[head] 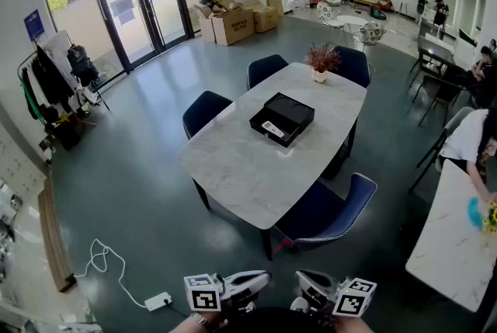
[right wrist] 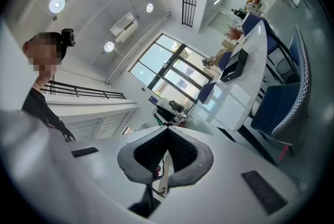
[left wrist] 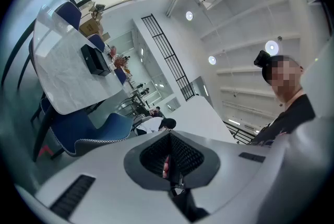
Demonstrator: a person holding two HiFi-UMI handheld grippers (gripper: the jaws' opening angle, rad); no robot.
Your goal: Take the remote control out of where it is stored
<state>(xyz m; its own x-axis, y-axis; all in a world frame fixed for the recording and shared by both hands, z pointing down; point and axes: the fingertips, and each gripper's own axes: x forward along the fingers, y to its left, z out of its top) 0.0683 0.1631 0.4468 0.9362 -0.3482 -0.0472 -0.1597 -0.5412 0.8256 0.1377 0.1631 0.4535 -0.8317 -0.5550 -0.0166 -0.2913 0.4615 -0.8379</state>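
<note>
A white remote control lies in an open black box in the middle of the marble table, far ahead of me. Both grippers are held low, close to my body, well short of the table. The left gripper and the right gripper point toward each other. In the left gripper view the left gripper has its jaws together with nothing between them, and the box is small and distant. The right gripper is likewise shut and empty, with the box far off.
Blue chairs ring the table, the nearest one on my side, another at the left. A potted plant stands at the table's far end. A power strip with cable lies on the floor; a second white table is at the right.
</note>
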